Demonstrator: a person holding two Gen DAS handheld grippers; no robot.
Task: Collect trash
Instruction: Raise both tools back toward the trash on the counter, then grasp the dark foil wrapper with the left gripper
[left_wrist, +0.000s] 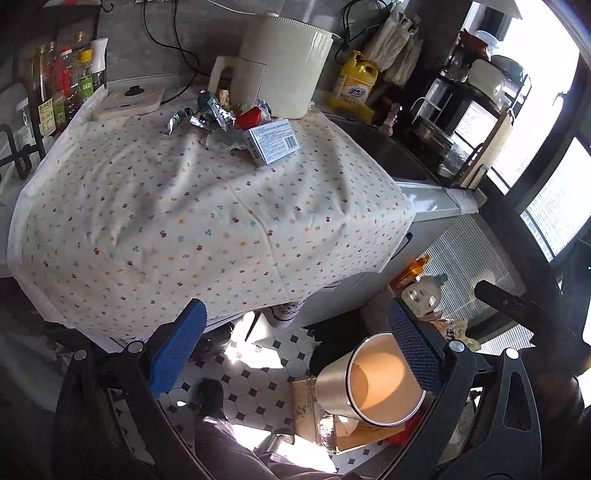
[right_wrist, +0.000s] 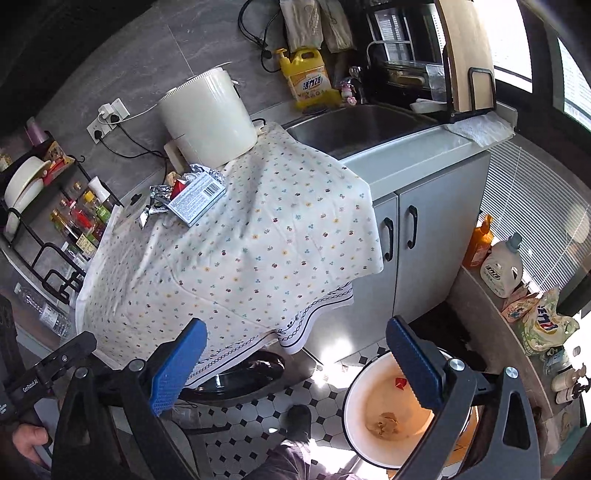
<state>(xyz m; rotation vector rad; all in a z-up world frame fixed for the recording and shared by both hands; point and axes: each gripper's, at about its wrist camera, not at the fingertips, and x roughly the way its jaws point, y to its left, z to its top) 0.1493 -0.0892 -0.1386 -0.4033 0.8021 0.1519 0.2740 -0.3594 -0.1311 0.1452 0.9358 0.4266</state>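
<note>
A heap of trash lies at the far side of the flowered tablecloth (left_wrist: 207, 221): a grey carton with a barcode (left_wrist: 274, 141), silver foil wrappers (left_wrist: 207, 112) and a red scrap (left_wrist: 248, 119). The carton also shows in the right wrist view (right_wrist: 196, 198). A metal trash bin (left_wrist: 373, 387) stands on the floor below the table's right corner; in the right wrist view the bin (right_wrist: 391, 410) holds a red scrap (right_wrist: 400, 382) and a brown crumpled piece (right_wrist: 386, 424). My left gripper (left_wrist: 295, 354) is open and empty. My right gripper (right_wrist: 293, 363) is open and empty above the bin.
A white cylindrical appliance (left_wrist: 284, 62) stands behind the trash. A yellow detergent bottle (right_wrist: 306, 77) and a sink (right_wrist: 354, 125) lie to the right. A rack of sauce bottles (left_wrist: 62, 88) is at the left. Cardboard (left_wrist: 310, 410) lies on the tiled floor.
</note>
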